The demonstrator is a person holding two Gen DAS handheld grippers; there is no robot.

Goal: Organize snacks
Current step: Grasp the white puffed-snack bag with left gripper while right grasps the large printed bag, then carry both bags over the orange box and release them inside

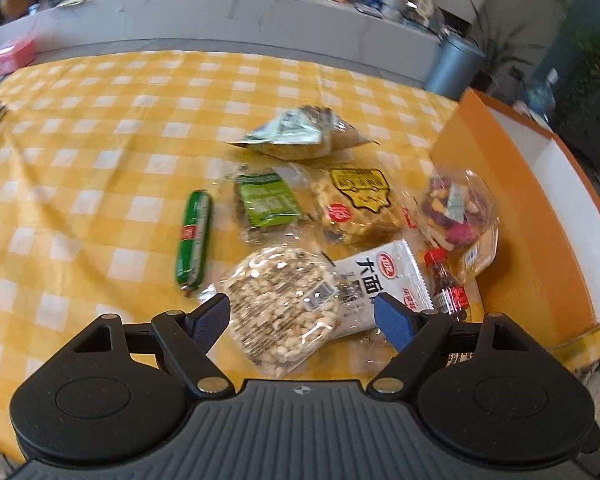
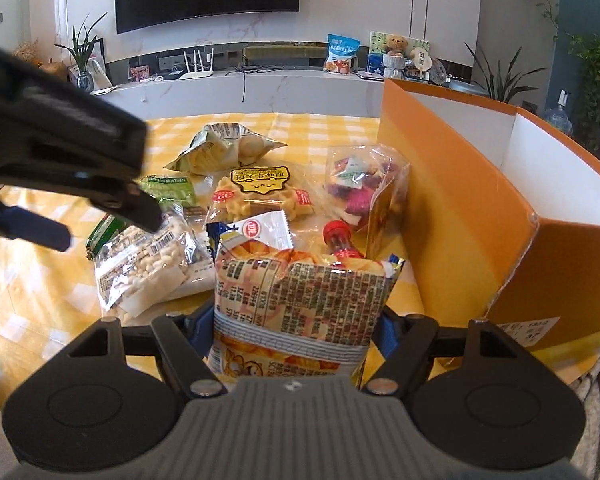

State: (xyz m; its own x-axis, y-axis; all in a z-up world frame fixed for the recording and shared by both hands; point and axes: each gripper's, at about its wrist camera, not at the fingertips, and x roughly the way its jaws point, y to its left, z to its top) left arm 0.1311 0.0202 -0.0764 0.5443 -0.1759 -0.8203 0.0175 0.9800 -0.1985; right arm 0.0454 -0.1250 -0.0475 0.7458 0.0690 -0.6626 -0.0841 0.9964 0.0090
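Several snack packs lie on the yellow checked tablecloth (image 1: 80, 160). My left gripper (image 1: 302, 316) is open, its jaws either side of a clear bag of nuts (image 1: 284, 304), just above it. Around it lie a green sausage stick (image 1: 194, 236), a raisin pack (image 1: 266, 204), a waffle pack (image 1: 358, 204), a white noodle pack (image 1: 384, 280), a small red-capped bottle (image 1: 446, 280) and a dried fruit bag (image 1: 458, 212). My right gripper (image 2: 296, 320) is shut on an orange chip bag (image 2: 304, 304), held upright beside the orange box (image 2: 460, 208). The left gripper (image 2: 32, 224) shows at left in the right wrist view.
The open orange box (image 1: 532, 240) with white inner walls stands at the table's right edge. A greenish snack bag (image 1: 304, 136) lies further back. A pink box (image 1: 14, 54) sits at the far left corner. A grey bin (image 1: 454, 66) stands beyond the table.
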